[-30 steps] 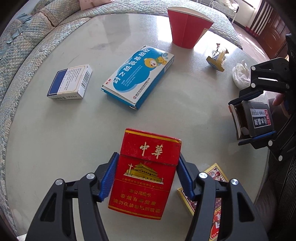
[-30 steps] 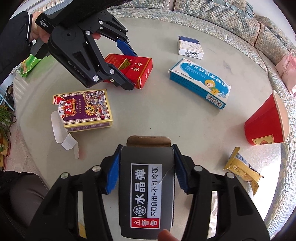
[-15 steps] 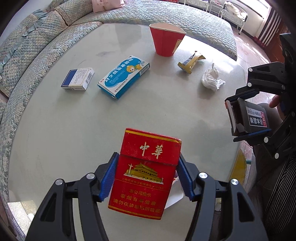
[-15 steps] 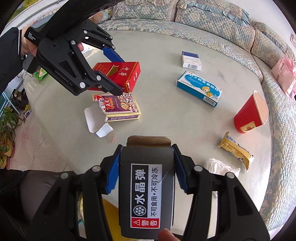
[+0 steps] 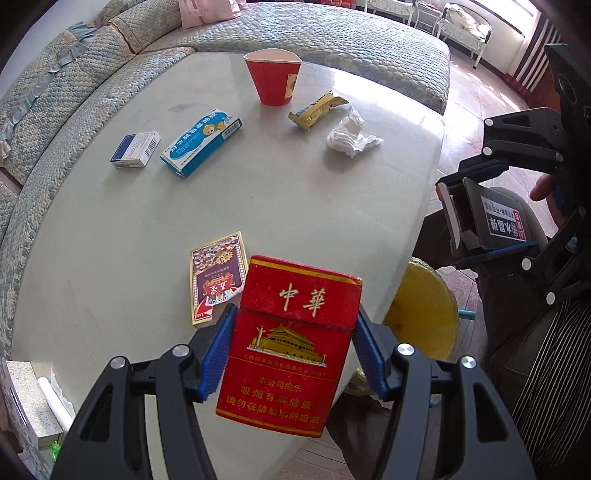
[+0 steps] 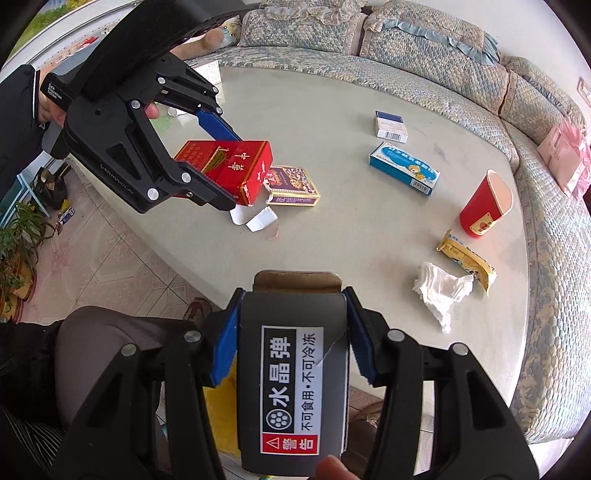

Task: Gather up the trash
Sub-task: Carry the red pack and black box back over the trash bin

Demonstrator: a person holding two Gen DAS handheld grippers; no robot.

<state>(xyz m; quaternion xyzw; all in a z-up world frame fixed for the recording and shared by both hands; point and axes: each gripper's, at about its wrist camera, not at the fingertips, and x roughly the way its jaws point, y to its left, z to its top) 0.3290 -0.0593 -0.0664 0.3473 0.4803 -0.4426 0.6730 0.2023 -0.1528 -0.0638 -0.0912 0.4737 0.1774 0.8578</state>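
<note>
Pale glossy stone is what the table [image 5: 258, 206] is made of, and it's being seen spread out ahead of both sets of jaws, with a quilted sofa [image 5: 332, 33] wrapped around its far side. Closer in, a yellow round thing [image 5: 424, 314] is being glimpsed just past the left jaws' right-hand pad, off the table edge; can't be told what it is.

The left gripper [image 5: 291, 350] is being kept clamped on a red cigarette pack [image 5: 291, 339], blue pads pressed on both long sides, the pack being held up clear of the table. The right gripper [image 6: 291, 343] is being kept clamped on a black box [image 6: 291, 376] with a white warning label, also lifted off the surface.

Everything else is being left on the table, well ahead of the jaws: a red paper cup [image 5: 273, 79] farthest out, a blue medicine box [image 5: 201, 142], a purple card box [image 5: 216, 275] just beyond the left jaws with its flap torn open, a small blue-and-white box [image 5: 135, 149], a crumpled tissue [image 5: 351, 136], and a yellow snack wrapper [image 5: 317, 109] lying touching that tissue.
</note>
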